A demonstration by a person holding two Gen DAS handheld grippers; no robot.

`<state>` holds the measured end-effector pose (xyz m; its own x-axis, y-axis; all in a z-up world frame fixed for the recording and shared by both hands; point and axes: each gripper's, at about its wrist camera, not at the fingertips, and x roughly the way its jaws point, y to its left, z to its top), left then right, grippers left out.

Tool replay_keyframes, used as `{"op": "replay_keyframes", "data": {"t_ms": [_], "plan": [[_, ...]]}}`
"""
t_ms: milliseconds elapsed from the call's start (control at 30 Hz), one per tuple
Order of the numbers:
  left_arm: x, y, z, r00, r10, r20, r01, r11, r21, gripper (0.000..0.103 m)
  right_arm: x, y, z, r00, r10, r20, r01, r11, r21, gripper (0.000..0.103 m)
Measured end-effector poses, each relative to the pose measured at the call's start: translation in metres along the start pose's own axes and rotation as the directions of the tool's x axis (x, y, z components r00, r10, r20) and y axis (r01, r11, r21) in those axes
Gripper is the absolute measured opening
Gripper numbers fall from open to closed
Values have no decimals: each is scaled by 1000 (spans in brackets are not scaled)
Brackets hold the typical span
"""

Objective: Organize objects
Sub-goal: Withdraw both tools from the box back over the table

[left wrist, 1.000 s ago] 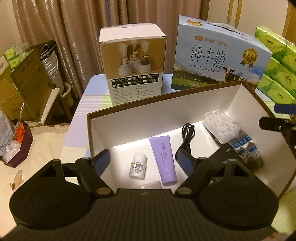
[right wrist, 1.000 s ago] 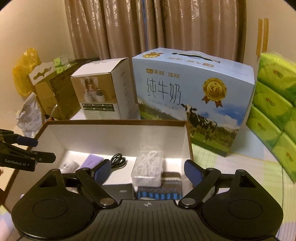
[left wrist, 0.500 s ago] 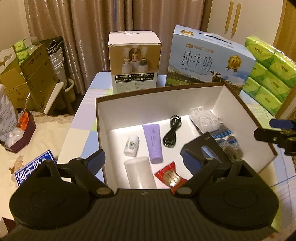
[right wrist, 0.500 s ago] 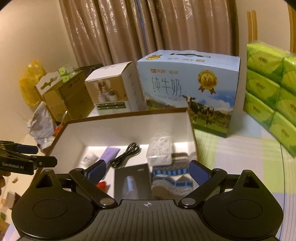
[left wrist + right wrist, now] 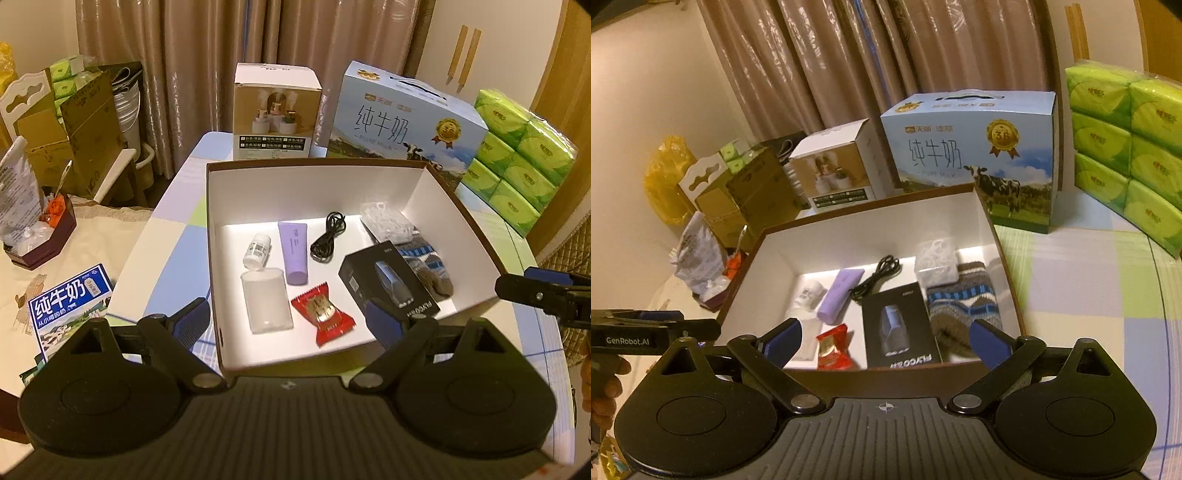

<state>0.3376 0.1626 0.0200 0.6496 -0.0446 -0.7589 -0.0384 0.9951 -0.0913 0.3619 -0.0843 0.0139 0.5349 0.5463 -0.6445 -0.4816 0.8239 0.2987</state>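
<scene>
Both grippers, left (image 5: 291,319) and right (image 5: 884,341), gape wide and empty above one box (image 5: 458,210) holding eight items, one of each.

Each handheld gripper has a black ribbed body, two round black discs, silver pivot screws and angled black links ending in blue finger pads (image 5: 192,322). The left gripper (image 5: 653,328) carries white "GenRobot.AI" lettering on its side.

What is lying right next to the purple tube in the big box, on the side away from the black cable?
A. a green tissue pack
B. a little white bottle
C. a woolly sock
B: the little white bottle lies beside the purple tube, opposite the black cable.
</scene>
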Motion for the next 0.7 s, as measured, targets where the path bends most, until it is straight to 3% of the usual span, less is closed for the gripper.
{"op": "replay_keyframes", "data": {"t_ms": [700], "plan": [[-31, -19, -71, 997, -31, -76, 29, 999, -30, 89, -42, 18, -72, 997, -26, -68, 25, 1000, -13, 95]]}}
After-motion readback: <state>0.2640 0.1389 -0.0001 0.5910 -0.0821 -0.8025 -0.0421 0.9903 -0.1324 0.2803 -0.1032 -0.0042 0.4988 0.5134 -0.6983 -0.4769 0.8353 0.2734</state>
